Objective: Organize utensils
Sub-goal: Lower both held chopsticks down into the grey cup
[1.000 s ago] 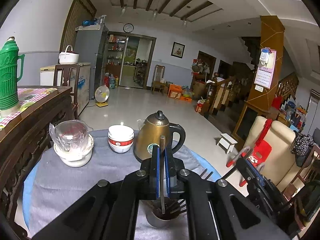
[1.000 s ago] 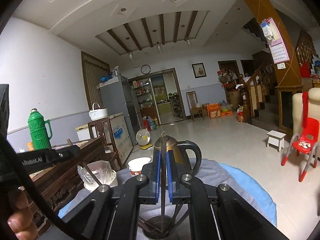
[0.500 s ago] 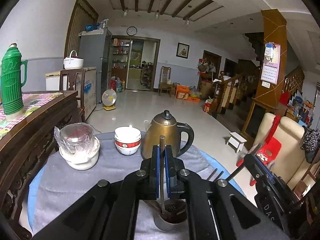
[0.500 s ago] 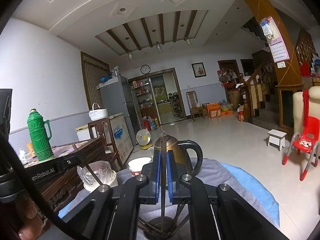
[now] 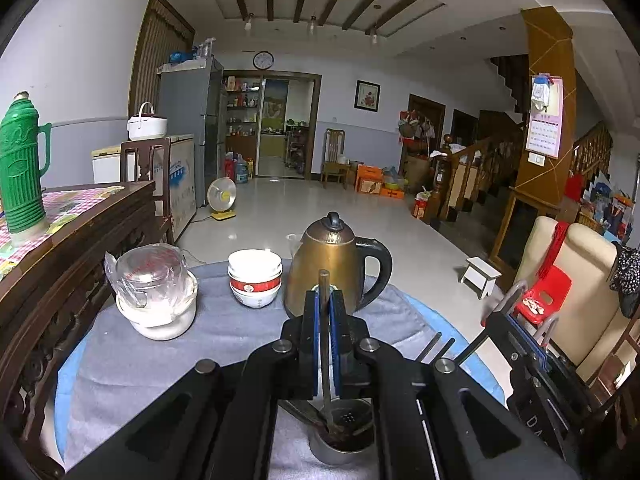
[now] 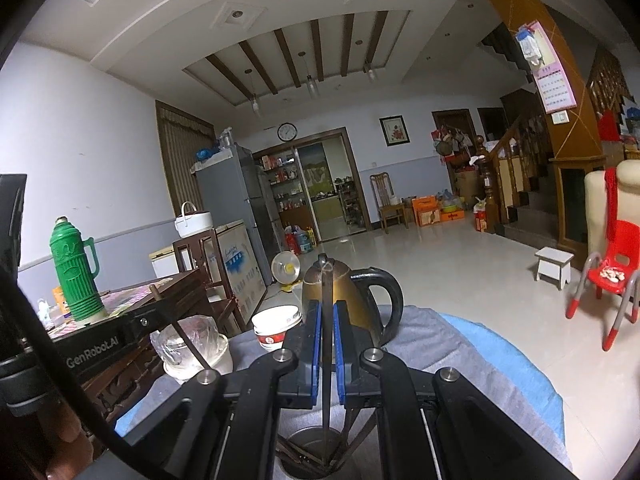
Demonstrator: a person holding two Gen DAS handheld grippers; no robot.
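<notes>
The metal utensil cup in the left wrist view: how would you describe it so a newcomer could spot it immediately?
Start at the round table under the grey cloth, where a brass-coloured kettle stands at the far side. Come straight toward the camera from it, below the left claw, to the metal utensil cup. Unlike the stacked white bowls and the plastic-wrapped jar, it is grey steel with dark sticks standing in it.

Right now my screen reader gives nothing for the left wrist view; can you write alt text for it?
The left gripper is shut on a dark chopstick whose lower end dips into a metal utensil cup on the grey-clothed table. Beyond stand a brass kettle, stacked bowls and a plastic-wrapped jar.
</notes>
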